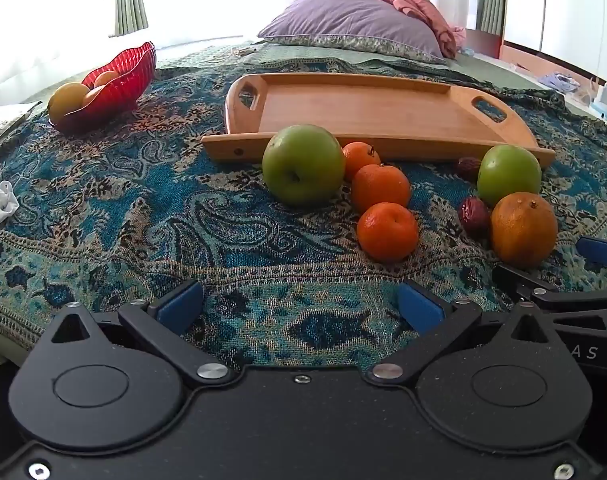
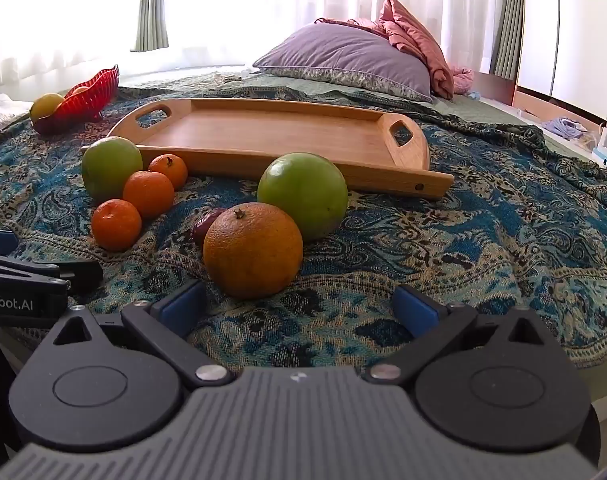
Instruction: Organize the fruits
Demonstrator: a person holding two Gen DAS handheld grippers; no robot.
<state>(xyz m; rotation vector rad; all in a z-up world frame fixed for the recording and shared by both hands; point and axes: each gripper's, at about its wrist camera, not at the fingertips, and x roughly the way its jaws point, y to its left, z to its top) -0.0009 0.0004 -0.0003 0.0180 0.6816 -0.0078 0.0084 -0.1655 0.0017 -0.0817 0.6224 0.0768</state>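
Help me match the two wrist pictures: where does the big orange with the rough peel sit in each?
Left wrist view: the big orange lies far right, in front of a green apple.
Right wrist view: the same orange lies near centre, just ahead of the open right tongs.
Shared landmark: the wooden tray behind the fruit.

Ahead of my left gripper (image 1: pixel 299 308) I have bare patterned blanket (image 1: pixel 143 220) up to the green apple (image 1: pixel 303 164). My right gripper (image 2: pixel 299 304) has the large orange (image 2: pixel 253 250) just ahead, blocking a straight reach. The wooden tray (image 2: pixel 263 136) behind the fruit is clear inside; blanket right of the orange is free.
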